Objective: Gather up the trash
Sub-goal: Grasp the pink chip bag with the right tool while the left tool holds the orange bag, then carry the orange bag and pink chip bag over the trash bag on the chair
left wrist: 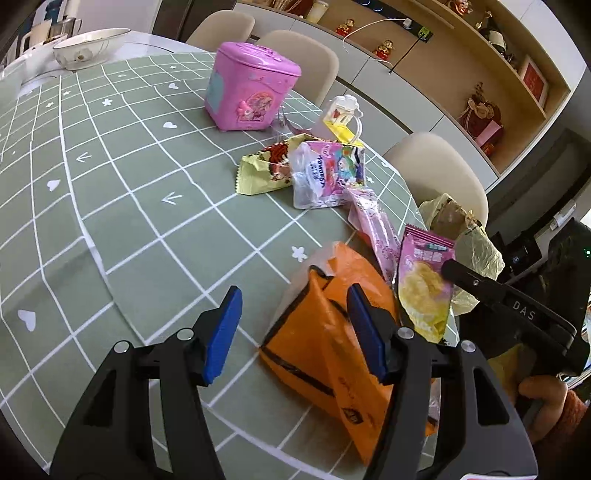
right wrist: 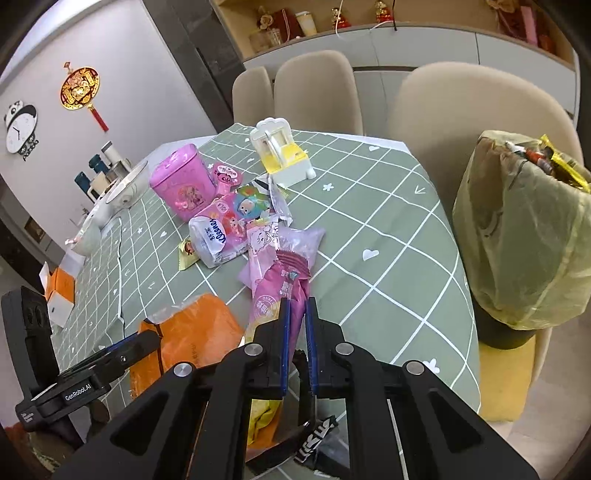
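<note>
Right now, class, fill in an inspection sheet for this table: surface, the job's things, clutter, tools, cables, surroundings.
Surface: green grid tablecloth, round table.
Job's things: orange bag; pink snack packet; yellow wrapper; tissue pack; lined trash bin on a chair beside the table, already holding wrappers.
Clutter: pink tin, yellow toy, white bowl.
Tools: left tool open over the orange bag's edge; right tool shut on the pink snack packet.
Cables: white cable along the shelf.
Surroundings: beige chairs, shelf unit, panda clock.
</note>
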A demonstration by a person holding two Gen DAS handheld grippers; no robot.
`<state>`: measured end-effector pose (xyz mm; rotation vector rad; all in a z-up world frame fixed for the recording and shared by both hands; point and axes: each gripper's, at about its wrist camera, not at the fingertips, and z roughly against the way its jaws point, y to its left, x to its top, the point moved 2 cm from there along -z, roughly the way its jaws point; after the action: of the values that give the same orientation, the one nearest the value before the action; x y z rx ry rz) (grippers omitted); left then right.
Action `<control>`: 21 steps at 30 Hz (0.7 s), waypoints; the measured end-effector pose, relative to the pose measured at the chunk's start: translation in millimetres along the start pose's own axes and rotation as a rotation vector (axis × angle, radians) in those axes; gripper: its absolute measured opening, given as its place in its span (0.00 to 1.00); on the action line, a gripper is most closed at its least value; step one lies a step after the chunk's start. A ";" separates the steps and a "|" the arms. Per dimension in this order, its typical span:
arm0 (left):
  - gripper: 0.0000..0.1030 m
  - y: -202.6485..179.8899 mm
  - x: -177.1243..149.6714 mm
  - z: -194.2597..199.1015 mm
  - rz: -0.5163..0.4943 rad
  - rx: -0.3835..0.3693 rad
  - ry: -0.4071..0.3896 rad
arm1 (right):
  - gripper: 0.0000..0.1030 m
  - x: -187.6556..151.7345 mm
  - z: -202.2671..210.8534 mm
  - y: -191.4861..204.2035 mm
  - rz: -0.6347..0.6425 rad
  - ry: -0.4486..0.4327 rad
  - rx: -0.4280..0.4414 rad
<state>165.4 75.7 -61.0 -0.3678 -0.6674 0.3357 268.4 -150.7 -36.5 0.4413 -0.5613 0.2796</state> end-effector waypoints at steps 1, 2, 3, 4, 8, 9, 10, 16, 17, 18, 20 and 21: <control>0.54 -1.6 0.7 -2.0 0.008 0.002 0.003 | 0.09 5.2 -0.1 -2.6 0.006 -0.004 0.013; 0.54 -2.7 1.0 -4.2 0.025 -0.005 0.010 | 0.09 8.3 0.3 -4.0 0.011 -0.006 0.020; 0.54 -4.3 -0.1 -5.4 0.042 -0.010 0.016 | 0.09 12.4 0.9 -5.3 0.017 -0.011 0.032; 0.54 -6.1 -1.4 -6.7 0.056 -0.004 0.022 | 0.09 16.0 1.5 -5.6 0.023 -0.015 0.043; 0.54 -21.4 0.4 -4.7 0.068 0.043 0.020 | 0.09 31.7 -0.7 -8.0 0.064 -0.011 0.086; 0.54 -24.7 0.7 -4.0 0.063 0.059 0.020 | 0.09 35.9 -1.5 -8.3 0.079 -0.010 0.093; 0.54 -28.9 1.4 -4.2 0.055 0.078 0.022 | 0.09 39.1 -1.6 -8.5 0.087 -0.011 0.098; 0.54 -42.6 -3.4 -26.4 0.089 0.113 0.113 | 0.09 52.3 4.8 -11.4 0.135 -0.015 0.120; 0.54 -44.5 -5.6 -30.7 0.096 0.118 0.128 | 0.09 52.7 7.8 -11.0 0.142 -0.016 0.125; 0.54 -47.6 -6.0 -34.2 0.097 0.126 0.132 | 0.09 54.6 9.1 -10.7 0.147 -0.016 0.126; 0.38 -53.8 -2.7 -37.0 0.072 0.134 0.134 | 0.09 55.5 16.7 -9.5 0.165 -0.025 0.126; 0.23 -58.6 1.3 -36.2 0.044 0.140 0.126 | 0.09 56.3 19.8 -10.1 0.168 -0.029 0.126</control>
<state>200.6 16.5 -61.3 -0.2683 -0.5098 0.3960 309.0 -161.2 7.2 0.5217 -0.6121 0.4723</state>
